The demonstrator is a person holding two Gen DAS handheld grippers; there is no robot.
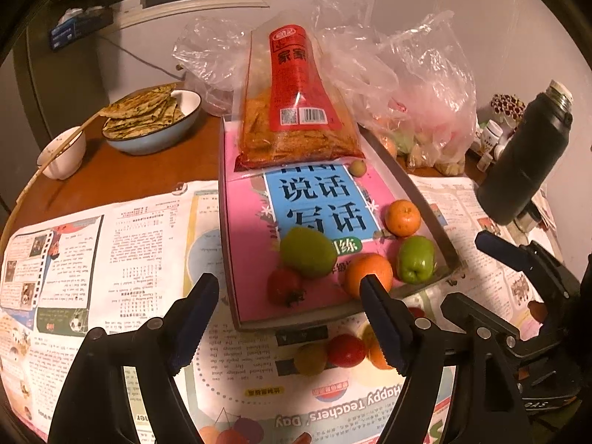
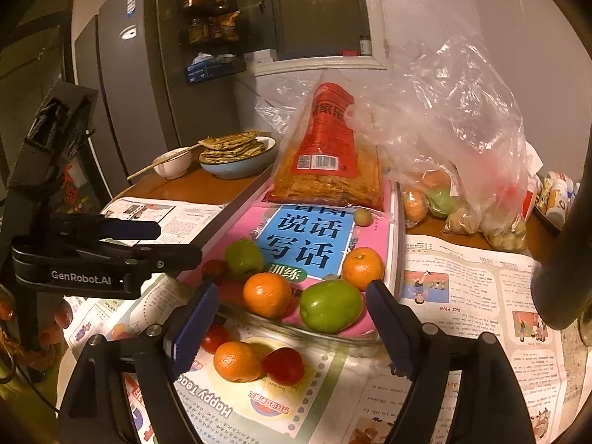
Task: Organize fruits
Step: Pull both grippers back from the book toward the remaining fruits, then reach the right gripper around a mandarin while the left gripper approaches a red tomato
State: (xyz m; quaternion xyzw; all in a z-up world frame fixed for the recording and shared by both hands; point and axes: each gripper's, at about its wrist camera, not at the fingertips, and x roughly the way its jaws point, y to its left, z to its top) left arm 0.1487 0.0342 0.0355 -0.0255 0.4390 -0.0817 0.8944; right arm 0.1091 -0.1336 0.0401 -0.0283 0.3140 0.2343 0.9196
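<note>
Nearest, at lower frame: left gripper [image 1: 288, 318] and right gripper [image 2: 292, 323], jaws of both released, nothing between the pads. Just beyond, on newspaper [image 1: 111, 244] covering the table [image 1: 122, 170]: three loose fruits in the right view, one orange [image 2: 236, 362] and two red fruits [image 2: 284, 365] [image 2: 216, 337]. Mid-frame, a tray [image 1: 425, 199] lined with a pink book [image 1: 244, 229], carrying two oranges [image 1: 402, 217] [image 1: 368, 272], two green fruits [image 1: 308, 252] [image 1: 415, 259], one red fruit [image 1: 285, 285], one small pale fruit [image 1: 357, 167] and one snack bag [image 1: 296, 111]. Upper left: two bowls [image 1: 155, 137] [image 1: 63, 155]. Upper right: plastic bags [image 1: 425, 85] holding more fruit.
</note>
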